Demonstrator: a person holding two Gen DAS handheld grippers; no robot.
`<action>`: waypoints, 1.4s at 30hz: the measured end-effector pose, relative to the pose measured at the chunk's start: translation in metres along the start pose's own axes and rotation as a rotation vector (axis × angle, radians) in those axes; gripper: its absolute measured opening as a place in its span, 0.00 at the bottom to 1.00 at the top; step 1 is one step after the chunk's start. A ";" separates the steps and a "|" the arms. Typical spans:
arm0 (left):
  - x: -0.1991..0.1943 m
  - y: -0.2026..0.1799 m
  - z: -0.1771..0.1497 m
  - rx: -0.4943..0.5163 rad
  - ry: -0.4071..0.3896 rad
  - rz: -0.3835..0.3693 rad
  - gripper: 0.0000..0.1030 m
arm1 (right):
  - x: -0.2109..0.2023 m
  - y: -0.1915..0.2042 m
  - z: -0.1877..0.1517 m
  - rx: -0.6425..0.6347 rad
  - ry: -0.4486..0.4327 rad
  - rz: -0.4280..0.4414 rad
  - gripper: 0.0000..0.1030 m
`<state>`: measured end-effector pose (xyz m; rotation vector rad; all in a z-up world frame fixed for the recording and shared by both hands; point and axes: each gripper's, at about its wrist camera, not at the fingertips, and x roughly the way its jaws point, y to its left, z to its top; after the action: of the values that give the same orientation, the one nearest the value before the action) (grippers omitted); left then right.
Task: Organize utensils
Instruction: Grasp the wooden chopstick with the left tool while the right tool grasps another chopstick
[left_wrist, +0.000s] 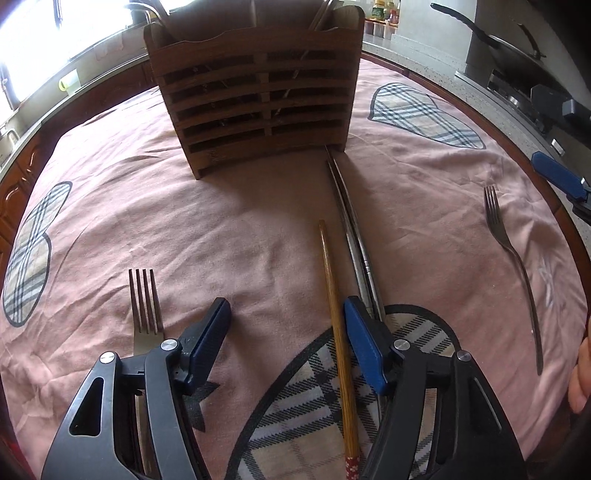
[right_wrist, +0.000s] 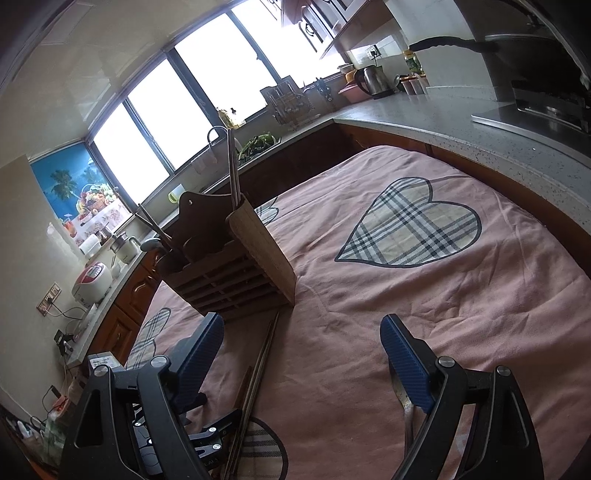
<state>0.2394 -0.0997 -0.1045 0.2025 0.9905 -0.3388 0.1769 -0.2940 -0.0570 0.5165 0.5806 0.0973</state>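
A brown slatted wooden utensil holder (left_wrist: 255, 99) stands on the pink cloth, with a few utensils in it; it also shows in the right wrist view (right_wrist: 229, 273). My left gripper (left_wrist: 286, 314) is open and low over the cloth. A wooden chopstick (left_wrist: 338, 325) lies between its fingers, close to the right finger. Metal chopsticks (left_wrist: 354, 243) lie just right of it, reaching toward the holder. A fork (left_wrist: 146, 302) lies left of the left finger. A second fork (left_wrist: 513, 258) lies far right. My right gripper (right_wrist: 301, 332) is open and empty above the cloth.
The pink cloth with plaid hearts (right_wrist: 410, 225) covers a round table. A counter (right_wrist: 461, 122) with a stove, pan and kettle curves behind it. My right gripper's blue finger shows at the right edge of the left wrist view (left_wrist: 557, 173).
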 end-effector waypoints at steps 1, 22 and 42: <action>0.000 0.005 0.000 -0.007 -0.001 0.007 0.59 | 0.003 0.001 0.001 -0.007 0.005 -0.001 0.86; 0.008 0.066 0.019 -0.138 -0.003 -0.066 0.47 | 0.156 0.047 -0.014 -0.206 0.305 -0.068 0.14; 0.004 0.067 0.023 -0.177 -0.031 -0.096 0.05 | 0.136 0.051 -0.020 -0.228 0.324 -0.027 0.04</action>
<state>0.2845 -0.0456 -0.0946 -0.0111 0.9961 -0.3383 0.2827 -0.2099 -0.1140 0.2714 0.8810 0.2220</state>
